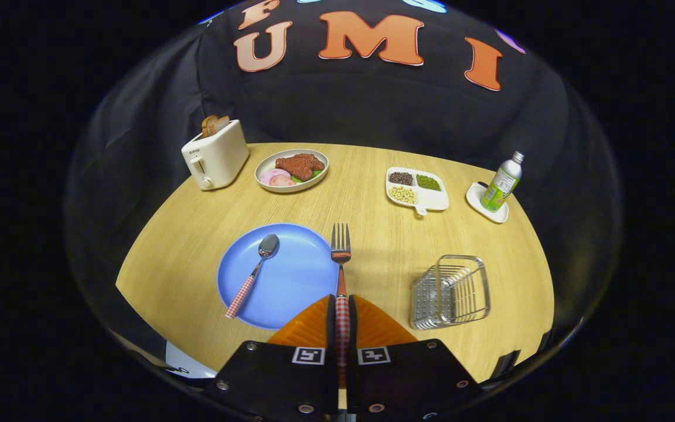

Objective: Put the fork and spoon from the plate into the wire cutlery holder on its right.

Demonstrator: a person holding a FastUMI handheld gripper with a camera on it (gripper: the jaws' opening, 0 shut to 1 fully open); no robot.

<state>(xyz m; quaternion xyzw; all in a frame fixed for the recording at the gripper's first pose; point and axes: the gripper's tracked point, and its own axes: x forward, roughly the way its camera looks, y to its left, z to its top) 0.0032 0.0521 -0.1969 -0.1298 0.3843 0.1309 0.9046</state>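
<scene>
- Gripper [342,313]: fingers pressed together on the checked handle of the fork; both sides bear on it.
- Fork [341,258]: held by the handle, pointing straight ahead beyond the fingertips, tines far. It shows over the right edge of the plate; whether it is lifted or touching the rim cannot be told.
- Plate [296,287]: blue, round, just ahead and left of the fingers, on the wooden table [185,252].
- Spoon [254,274]: lying on the left part of the plate, bowl far, checked handle running near and left with its end at the plate's rim. Untouched.
- Wire cutlery holder [452,290]: right of the plate and right of the fingers, near part of the table, apart from the plate. It seems to hold nothing.
- Other stock, far side, left to right: toaster [215,155] with bread in it; a dish of food [292,169]; a divided tray of beans [416,189]; a bottle [503,181] standing on a small white coaster.
- Step in hand, as judged: first item, the fork, gripped and due to go to the holder; spoon remains.
- Next move calls for: carrying the fork right, clear of the plate rim, tilting it to stand over the holder's open top, then lowering before release. The wire sides could catch the tines.
</scene>
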